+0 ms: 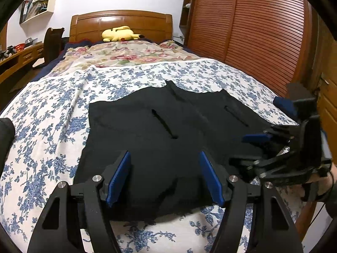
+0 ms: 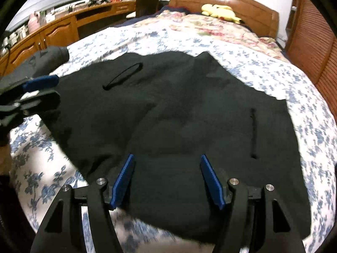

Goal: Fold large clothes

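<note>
Both tools, left tool [image 1: 164, 177] and right tool [image 2: 167, 181], hover tilted downward with jaws apart, gripping nothing, over the black garment [image 1: 160, 130] spread flat on the floral bed [image 1: 52, 109]; no writing is readable.

The left gripper [image 1: 164, 176] points forward and down, its two blue pads [image 1: 119, 177] wide apart with nothing pinched between them. The right gripper [image 2: 167, 181] tilts down too, its jaws spread the same way. A hand [image 1: 318, 179] holds it from behind.
</note>
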{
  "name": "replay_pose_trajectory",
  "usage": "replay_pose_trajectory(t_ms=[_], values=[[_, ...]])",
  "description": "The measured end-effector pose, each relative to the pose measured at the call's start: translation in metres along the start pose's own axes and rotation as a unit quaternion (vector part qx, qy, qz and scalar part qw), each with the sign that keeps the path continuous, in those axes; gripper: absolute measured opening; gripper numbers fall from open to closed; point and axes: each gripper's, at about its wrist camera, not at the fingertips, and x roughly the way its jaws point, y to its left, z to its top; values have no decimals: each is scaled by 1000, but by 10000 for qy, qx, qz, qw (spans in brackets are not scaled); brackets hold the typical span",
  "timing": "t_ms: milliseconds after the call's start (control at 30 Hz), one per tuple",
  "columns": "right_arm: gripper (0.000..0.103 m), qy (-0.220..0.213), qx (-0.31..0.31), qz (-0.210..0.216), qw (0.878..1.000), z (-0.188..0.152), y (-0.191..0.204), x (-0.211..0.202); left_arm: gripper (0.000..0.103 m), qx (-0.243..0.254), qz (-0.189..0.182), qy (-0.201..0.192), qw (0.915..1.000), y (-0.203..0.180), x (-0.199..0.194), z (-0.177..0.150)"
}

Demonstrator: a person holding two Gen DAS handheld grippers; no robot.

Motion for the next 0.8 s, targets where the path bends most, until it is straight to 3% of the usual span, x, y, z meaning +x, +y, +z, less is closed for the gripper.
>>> replay_pose_trajectory(t_ms=[233, 467, 800], values=[[67, -214, 372, -615, 9972, -28, -41, -52, 69, 72, -124, -9, 9999, -13, 3, 3], [67, -51, 846, -1240, 9887, -54, -88, -68, 69, 140, -269, -23, 9995, -30, 8, 5], [82, 209, 1513, -1074, 9824, -65, -120, -45, 69, 317, -407, 95, 9986, -49, 18, 2]])
